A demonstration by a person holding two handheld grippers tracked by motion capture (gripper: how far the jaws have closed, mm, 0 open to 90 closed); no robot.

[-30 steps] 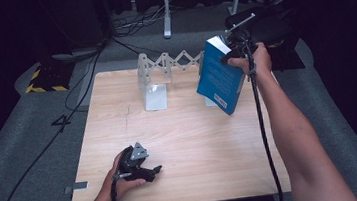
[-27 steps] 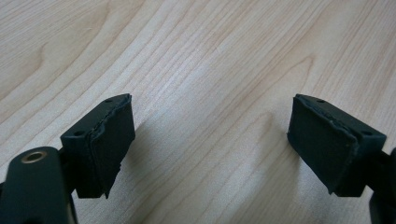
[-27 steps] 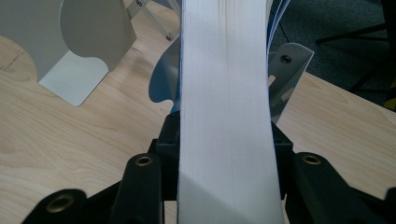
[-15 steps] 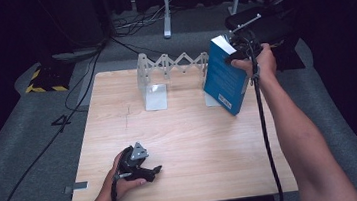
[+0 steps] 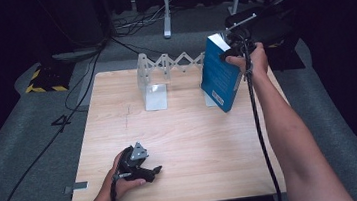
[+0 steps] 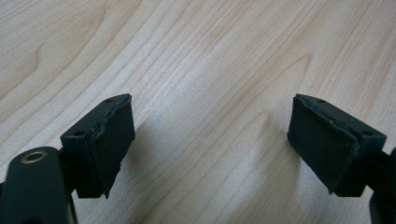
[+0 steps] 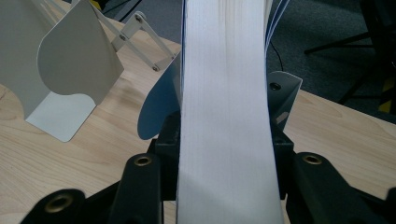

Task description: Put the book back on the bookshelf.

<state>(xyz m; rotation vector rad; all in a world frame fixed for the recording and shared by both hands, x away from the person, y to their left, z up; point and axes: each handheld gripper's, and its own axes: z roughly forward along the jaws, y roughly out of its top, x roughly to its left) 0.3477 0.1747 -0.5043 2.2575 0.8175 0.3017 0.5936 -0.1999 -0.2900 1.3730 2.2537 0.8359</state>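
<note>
A blue book point(image 5: 220, 78) hangs tilted over the far right of the wooden table point(image 5: 195, 139), with my right gripper point(image 5: 230, 52) shut on its upper edge. In the right gripper view the book's white page edge point(image 7: 226, 70) runs up between the black jaws of the right gripper point(image 7: 226, 144). Its lower corner is at the right end of a white folding book rack point(image 5: 162, 64). Near the front edge my left gripper point(image 5: 153, 172) lies on the table under a hand, open. The left gripper point(image 6: 210, 140) has bare wood between its pads.
The rack's left plate point(image 7: 70, 70) and right plate point(image 7: 282, 91) stand upright on either side of the book. Cables point(image 5: 89, 79) and a stand's foot point(image 5: 166, 31) lie on the grey floor beyond the table. A striped block point(image 5: 43, 79) sits at the far left.
The right hand has nudged the book slightly left and down by the rack's right plate. The left gripper has not moved.
</note>
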